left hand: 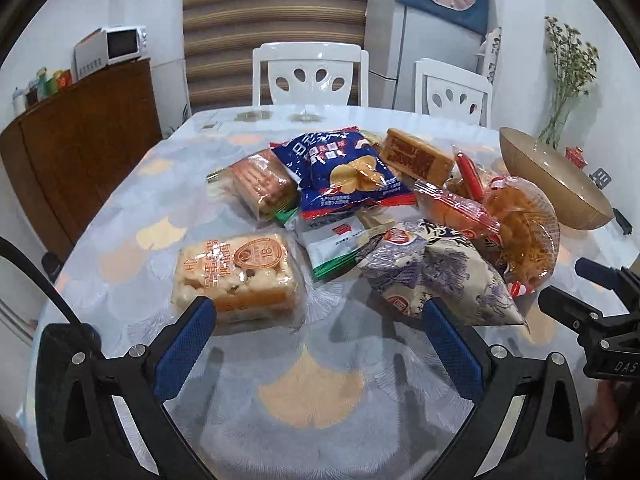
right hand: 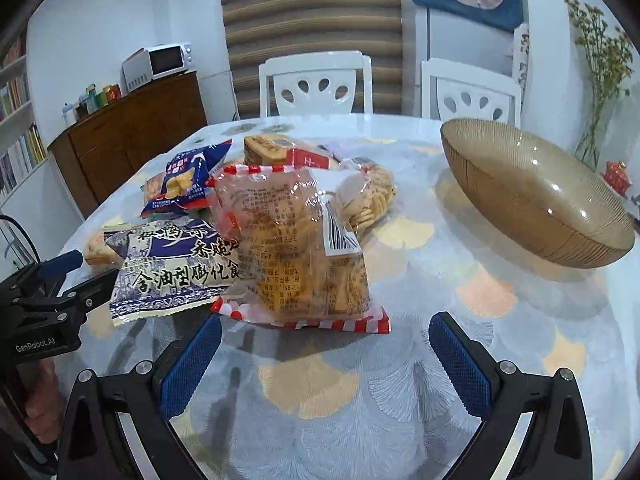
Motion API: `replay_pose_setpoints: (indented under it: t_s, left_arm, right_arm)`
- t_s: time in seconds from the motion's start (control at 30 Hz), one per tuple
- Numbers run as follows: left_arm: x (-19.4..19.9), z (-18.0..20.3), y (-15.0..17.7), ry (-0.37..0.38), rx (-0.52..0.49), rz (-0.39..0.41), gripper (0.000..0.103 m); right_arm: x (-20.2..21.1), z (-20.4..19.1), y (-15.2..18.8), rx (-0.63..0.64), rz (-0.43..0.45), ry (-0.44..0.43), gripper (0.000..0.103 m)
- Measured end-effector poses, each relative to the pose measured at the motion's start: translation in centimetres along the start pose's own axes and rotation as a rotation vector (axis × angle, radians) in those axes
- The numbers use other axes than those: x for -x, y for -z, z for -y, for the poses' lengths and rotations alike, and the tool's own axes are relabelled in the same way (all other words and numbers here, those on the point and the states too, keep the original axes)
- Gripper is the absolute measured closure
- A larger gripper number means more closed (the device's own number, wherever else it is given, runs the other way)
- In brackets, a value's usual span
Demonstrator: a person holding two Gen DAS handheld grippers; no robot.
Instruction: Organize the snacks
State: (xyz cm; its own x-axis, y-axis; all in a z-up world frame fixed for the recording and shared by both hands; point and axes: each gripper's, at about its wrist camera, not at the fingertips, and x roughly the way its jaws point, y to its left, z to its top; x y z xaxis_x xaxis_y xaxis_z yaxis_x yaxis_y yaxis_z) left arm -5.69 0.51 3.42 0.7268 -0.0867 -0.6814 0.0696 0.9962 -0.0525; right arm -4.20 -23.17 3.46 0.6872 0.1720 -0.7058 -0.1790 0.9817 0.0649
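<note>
Right wrist: cracker bag (right hand: 304, 248) just ahead of spread fingers (right hand: 460, 360), untouched.

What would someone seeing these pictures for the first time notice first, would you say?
The jumble of snack packets heaped in the middle of the table draws the eye first, above all the blue chip bag on top and the clear red-striped cracker bag at the near edge. Next comes the big ribbed amber bowl, empty, to the right of the heap. Both claws, left and right, are open and hold nothing.

Black tongs (left hand: 320, 332) with blue ribbed pads (left hand: 188, 344), silver screws (left hand: 139, 349), white lettering
</note>
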Motion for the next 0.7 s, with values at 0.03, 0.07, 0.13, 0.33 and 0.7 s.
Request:
replay_pose_setpoints:
  t_s: [0.03, 0.07, 0.13, 0.33, 0.7]
  left_arm:
    - [-0.1, -0.2, 0.0, 0.005, 0.009, 0.0, 0.001]
    - [-0.1, -0.4, -0.1, 0.011, 0.017, 0.0, 0.001]
    - [-0.2, -0.7, 0.0, 0.028, 0.04, -0.008, 0.001]
    - [-0.5, -1.8, 0.1, 0.046, 0.093, -0.016, 0.001]
    - [-0.6, -2.3, 0.2, 0.069, 0.115, -0.014, 0.001]
  right_arm:
    - [-0.2, 0.1, 0.1, -0.005, -0.004, -0.004, 0.0]
    - [-0.3, 0.3, 0.1, -0.014, -0.006, -0.007, 0.0]
    - [-0.4, 0.6, 0.2, -0.028, -0.009, -0.012, 0.0]
    - [-0.4, 0.8, 0.3, -0.046, -0.01, -0.005, 0.0]
    - [-0.3, 0.6, 0.3, -0.027, -0.015, 0.001, 0.0]
